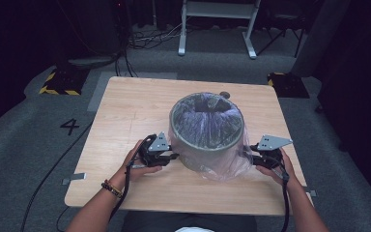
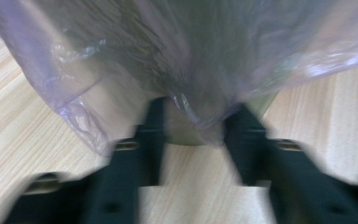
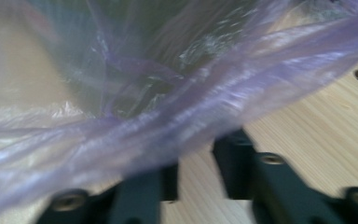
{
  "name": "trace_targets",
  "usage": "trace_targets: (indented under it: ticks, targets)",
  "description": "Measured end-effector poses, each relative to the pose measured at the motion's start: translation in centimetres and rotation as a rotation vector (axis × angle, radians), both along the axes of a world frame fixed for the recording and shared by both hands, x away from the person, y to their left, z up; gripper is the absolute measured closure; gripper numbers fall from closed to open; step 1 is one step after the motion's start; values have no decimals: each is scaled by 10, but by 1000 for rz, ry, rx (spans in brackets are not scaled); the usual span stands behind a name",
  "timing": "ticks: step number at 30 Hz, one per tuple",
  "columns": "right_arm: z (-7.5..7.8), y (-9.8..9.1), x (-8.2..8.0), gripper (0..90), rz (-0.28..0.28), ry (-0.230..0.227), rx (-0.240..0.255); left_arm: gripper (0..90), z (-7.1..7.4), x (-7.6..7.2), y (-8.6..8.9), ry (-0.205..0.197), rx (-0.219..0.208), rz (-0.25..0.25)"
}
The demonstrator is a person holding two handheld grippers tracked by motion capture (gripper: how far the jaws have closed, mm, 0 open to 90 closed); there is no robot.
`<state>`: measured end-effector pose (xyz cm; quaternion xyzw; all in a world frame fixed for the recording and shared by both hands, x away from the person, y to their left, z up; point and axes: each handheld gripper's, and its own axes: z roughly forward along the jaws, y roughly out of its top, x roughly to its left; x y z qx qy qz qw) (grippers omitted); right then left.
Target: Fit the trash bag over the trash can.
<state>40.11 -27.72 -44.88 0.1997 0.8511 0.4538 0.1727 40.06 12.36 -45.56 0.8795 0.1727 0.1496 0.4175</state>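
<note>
Both grippers' fingers pinch the thin, slippery, pale purple plastic bag [image 1: 224, 166] low beside the round grey bin [image 1: 207, 140]: left gripper [image 1: 173, 156], right gripper [image 1: 252, 153]; flimsy stuff, best bunched near the hem.

A light wooden counter [image 1: 125, 116] stands on grey carpet [image 1: 24, 145], with a round hole [image 1: 224, 94] near its far edge. On the carpet to its left is a black figure 4 [image 1: 69, 126], and two black blocks with yellow stripes [image 1: 60, 82] [image 1: 285, 83] lie by the far corners. Behind it stands a white metal frame [image 1: 217, 24] with loose cables [image 1: 149, 36] beside it, and a black cable [image 1: 53, 169] runs across the carpet at the left.
</note>
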Motion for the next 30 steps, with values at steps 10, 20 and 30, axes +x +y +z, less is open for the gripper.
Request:
trace_targets:
  ticks: [10,20,30]
  targets:
    - [-21,-3,3,900,0,76,-23,899,-17,6,1,22,70,12]
    - [-32,-11,5,889,-21,129,5,611,-23,7,16,54,14,83]
    - [-28,-32,2,522,-56,150,49,197,-22,-12,35,103,-8,101]
